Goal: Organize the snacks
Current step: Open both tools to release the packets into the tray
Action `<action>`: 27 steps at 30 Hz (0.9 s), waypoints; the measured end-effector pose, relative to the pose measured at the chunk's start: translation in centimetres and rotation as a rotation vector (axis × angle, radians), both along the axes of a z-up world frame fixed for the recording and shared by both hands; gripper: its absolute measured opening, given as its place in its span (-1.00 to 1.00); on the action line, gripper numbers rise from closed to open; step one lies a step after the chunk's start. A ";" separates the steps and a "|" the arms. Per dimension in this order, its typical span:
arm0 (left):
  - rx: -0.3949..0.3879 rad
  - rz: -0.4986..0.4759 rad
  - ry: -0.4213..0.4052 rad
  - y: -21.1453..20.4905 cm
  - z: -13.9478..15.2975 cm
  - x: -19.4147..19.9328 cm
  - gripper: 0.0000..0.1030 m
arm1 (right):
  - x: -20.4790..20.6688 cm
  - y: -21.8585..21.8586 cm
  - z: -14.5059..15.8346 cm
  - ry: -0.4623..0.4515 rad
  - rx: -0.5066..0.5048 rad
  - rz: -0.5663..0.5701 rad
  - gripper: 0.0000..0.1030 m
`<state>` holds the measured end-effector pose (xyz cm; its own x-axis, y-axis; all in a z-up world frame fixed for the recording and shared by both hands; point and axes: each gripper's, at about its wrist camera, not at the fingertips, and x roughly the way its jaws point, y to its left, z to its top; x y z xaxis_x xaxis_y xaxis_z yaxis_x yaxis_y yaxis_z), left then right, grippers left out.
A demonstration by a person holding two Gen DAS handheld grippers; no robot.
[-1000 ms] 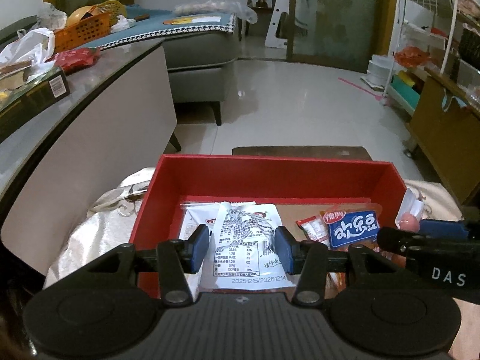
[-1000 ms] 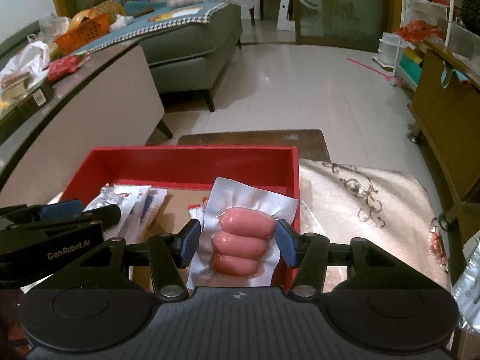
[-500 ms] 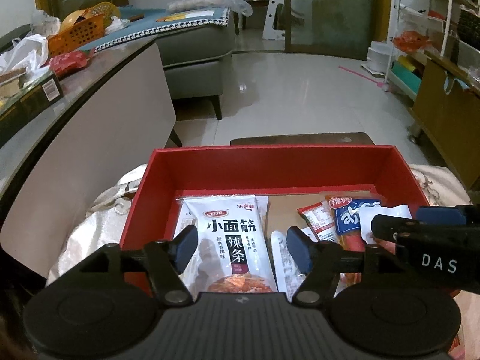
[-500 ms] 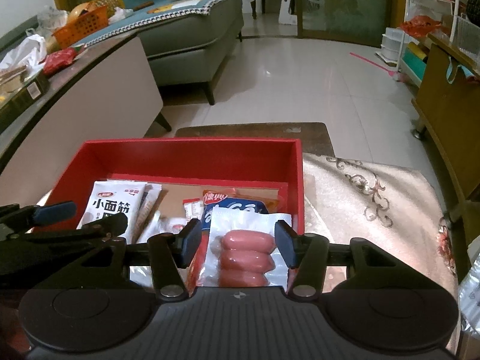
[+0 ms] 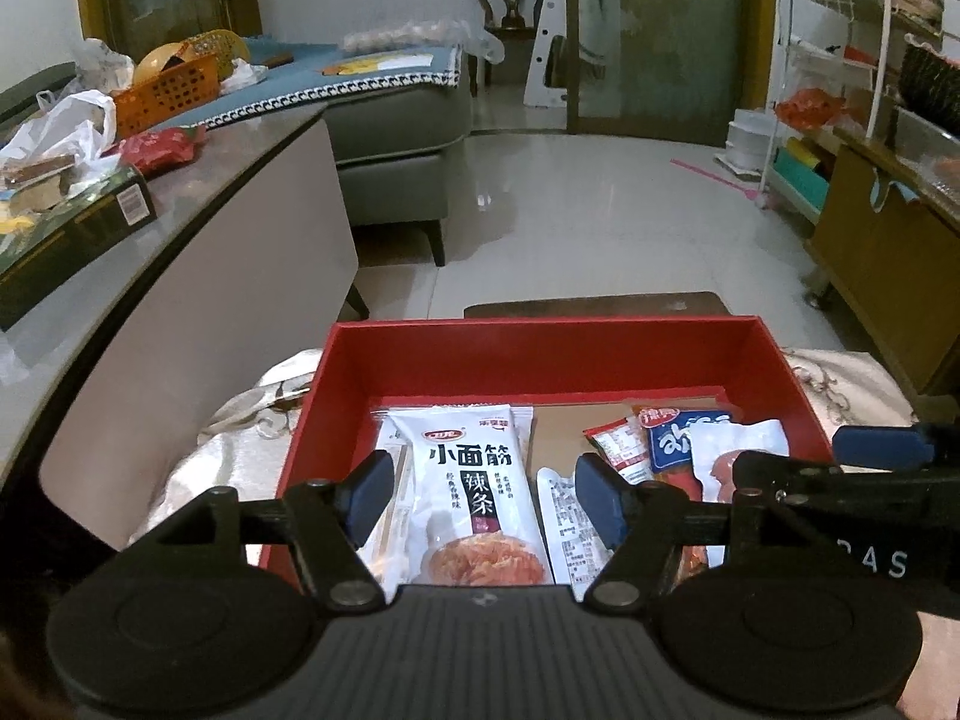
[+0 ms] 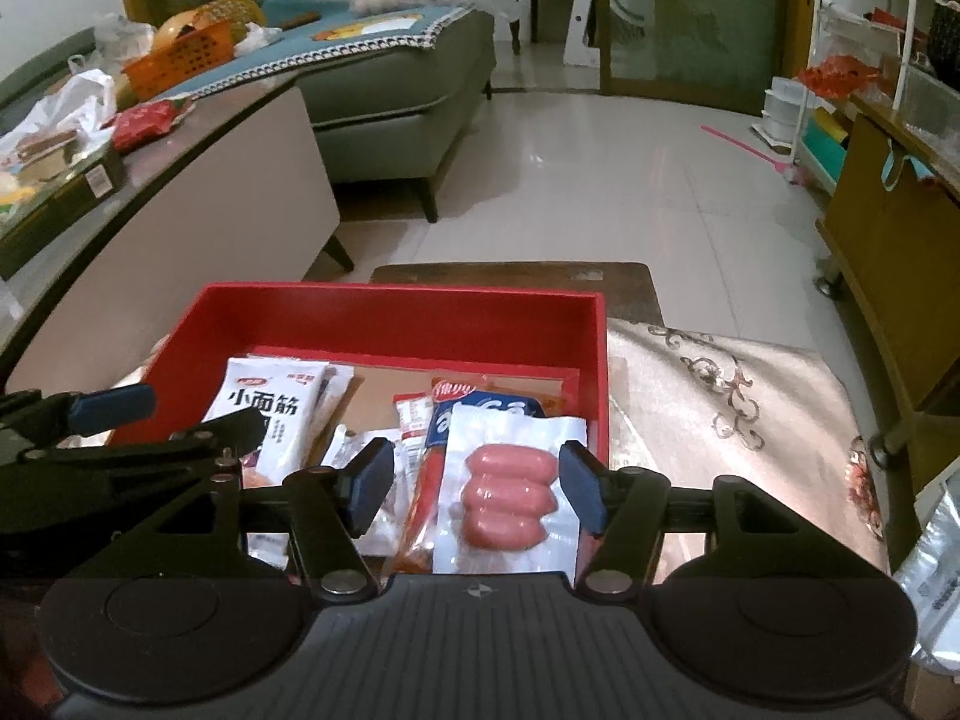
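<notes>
A red box (image 5: 540,348) (image 6: 384,312) holds several snack packs. A white spicy-strip pack (image 5: 474,498) (image 6: 264,414) lies at its left, a blue pack (image 5: 675,438) (image 6: 474,411) at its right. A clear pack of three pink sausages (image 6: 507,492) (image 5: 735,456) lies on the right-hand snacks. My left gripper (image 5: 485,498) is open and empty above the white pack. My right gripper (image 6: 477,486) is open, with its jaws either side of the sausage pack and apart from it.
The box sits on a pale embroidered cloth (image 6: 732,396). A curved counter (image 5: 180,228) with a green box (image 5: 72,228) and bags runs along the left. A grey sofa (image 6: 396,78) and tiled floor lie beyond. A wooden cabinet (image 6: 894,240) stands on the right.
My left gripper let go of the white pack, which now lies face up in the box. My right gripper opened and released the sausage pack onto the snacks. Both pulled back slightly.
</notes>
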<state>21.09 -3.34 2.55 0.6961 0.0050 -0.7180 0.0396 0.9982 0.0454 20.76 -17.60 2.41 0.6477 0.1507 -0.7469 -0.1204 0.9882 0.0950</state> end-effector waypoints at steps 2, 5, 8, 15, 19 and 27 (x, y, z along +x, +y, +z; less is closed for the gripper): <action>-0.004 0.000 -0.008 0.2 0.4 -0.7 0.19 | -0.5 0.0 0.3 -0.002 0.004 -0.002 0.34; -0.006 -0.005 -0.018 0.4 0.9 -1.7 0.19 | -1.5 0.1 0.7 -0.007 0.008 -0.001 0.38; -0.006 -0.010 -0.027 0.7 1.3 -2.9 0.19 | -2.4 0.2 1.1 -0.012 0.009 0.006 0.39; -0.008 -0.016 -0.032 1.2 2.0 -5.3 0.19 | -4.7 0.8 1.5 -0.012 0.008 0.023 0.40; -0.014 -0.021 -0.035 1.6 2.4 -6.6 0.19 | -5.9 1.1 1.6 -0.009 0.006 0.031 0.40; -0.039 -0.019 -0.041 2.2 3.0 -9.0 0.19 | -8.8 1.5 2.8 -0.043 0.000 0.047 0.40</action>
<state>12.12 -1.16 5.51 0.7243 -0.0361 -0.6885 0.0576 0.9983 0.0083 11.99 -16.10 5.17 0.6717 0.1814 -0.7182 -0.1705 0.9814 0.0884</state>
